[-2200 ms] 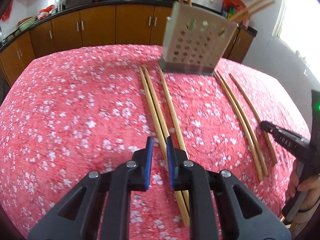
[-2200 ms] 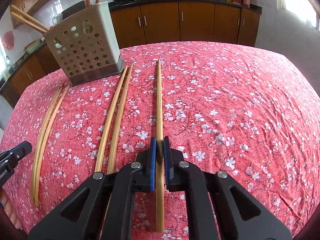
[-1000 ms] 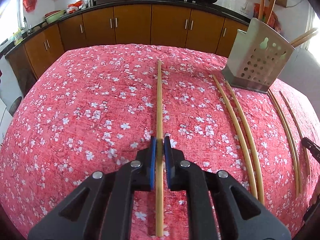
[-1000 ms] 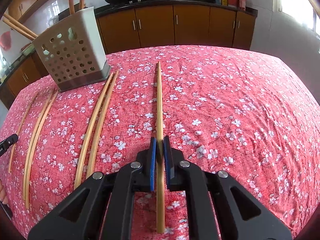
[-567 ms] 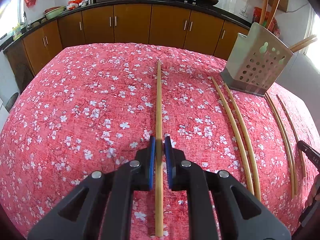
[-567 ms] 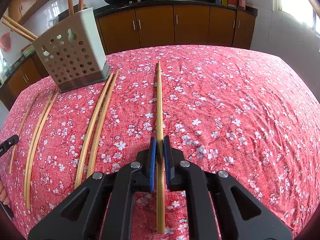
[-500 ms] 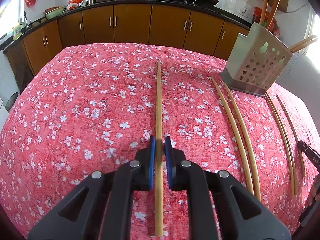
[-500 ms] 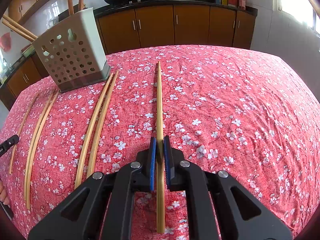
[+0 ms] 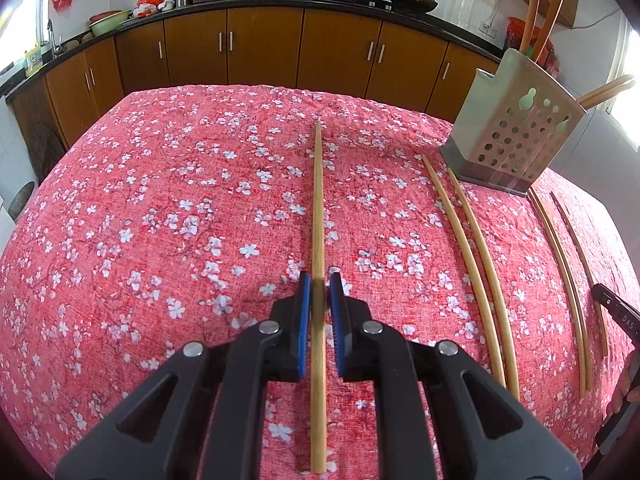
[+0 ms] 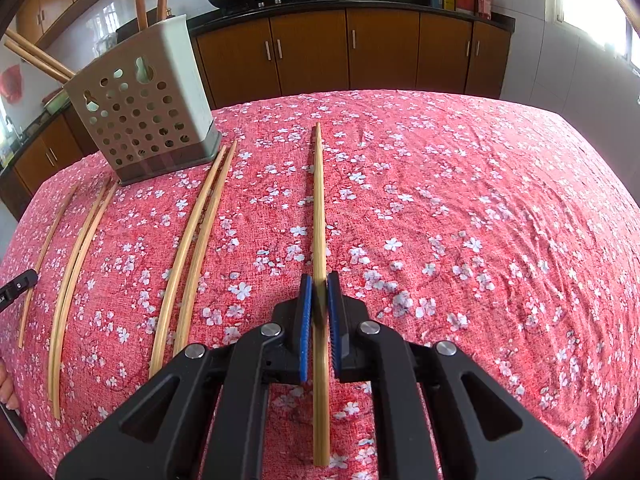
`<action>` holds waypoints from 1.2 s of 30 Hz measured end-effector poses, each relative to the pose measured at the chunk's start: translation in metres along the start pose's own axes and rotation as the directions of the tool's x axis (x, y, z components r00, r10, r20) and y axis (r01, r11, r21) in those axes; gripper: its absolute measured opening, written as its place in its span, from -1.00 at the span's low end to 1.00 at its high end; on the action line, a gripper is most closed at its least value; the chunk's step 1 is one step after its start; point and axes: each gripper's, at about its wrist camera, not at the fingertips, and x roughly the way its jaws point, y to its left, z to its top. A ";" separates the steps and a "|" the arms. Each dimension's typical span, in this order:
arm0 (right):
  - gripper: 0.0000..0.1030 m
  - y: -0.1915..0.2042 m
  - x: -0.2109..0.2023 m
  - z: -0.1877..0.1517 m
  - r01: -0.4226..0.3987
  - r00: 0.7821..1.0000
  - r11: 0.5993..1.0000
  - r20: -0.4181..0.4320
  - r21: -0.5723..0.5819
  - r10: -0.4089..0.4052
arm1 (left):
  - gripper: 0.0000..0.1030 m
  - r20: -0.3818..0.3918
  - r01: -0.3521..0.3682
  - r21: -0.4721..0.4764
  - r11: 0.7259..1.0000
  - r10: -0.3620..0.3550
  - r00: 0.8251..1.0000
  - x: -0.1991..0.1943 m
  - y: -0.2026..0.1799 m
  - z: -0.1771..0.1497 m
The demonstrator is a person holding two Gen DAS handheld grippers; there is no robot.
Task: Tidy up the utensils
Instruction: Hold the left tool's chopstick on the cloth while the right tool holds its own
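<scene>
— Beside the perforated holder (image 9: 516, 136), on its left as the left camera sees it, what is the left gripper (image 9: 319, 312) doing?

— It is clamping one chopstick (image 9: 317, 216) between its blue pads, jaws drawn together on the shaft, with the thin tip pointing away over the flowered cloth (image 9: 160, 208).

— And the right gripper (image 10: 319, 312)?

— It is pinching what looks like two chopsticks held together, the right-hand sticks (image 10: 319, 208), on the other side of the holder, jaws closed on them. I cannot tell whether either load is lifted or is lying on the cloth.

— So which step is going on?

— Picking up, I would judge; both hands are gripping and nothing is heading for the holder yet. Several sticks are already standing in it.

— What is remaining?

— A loose pair (image 9: 472, 256) is lying just in front of the holder, and more sticks (image 9: 568, 264) are lying on its far side.

— What is the next move asking for?

— Probably lifting, tipping each load upright, and lowering it thin end first through the holder's open top without knocking the sticks leaning there.
</scene>
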 end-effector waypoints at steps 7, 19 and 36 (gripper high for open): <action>-0.82 0.000 0.000 0.000 0.000 1.000 1.000 0.000 0.000 0.000 | -0.76 -0.001 0.000 0.000 1.000 0.000 1.000 0.000 0.000 0.000; -0.82 0.000 0.000 0.001 0.000 1.000 1.000 -0.001 0.001 0.000 | -0.76 -0.002 0.000 -0.001 1.000 0.000 1.000 0.000 0.001 0.000; -0.82 0.000 -0.006 -0.003 0.009 1.000 1.000 -0.003 -0.007 -0.009 | -0.75 -0.007 -0.045 0.046 0.998 0.045 0.999 -0.007 -0.007 -0.007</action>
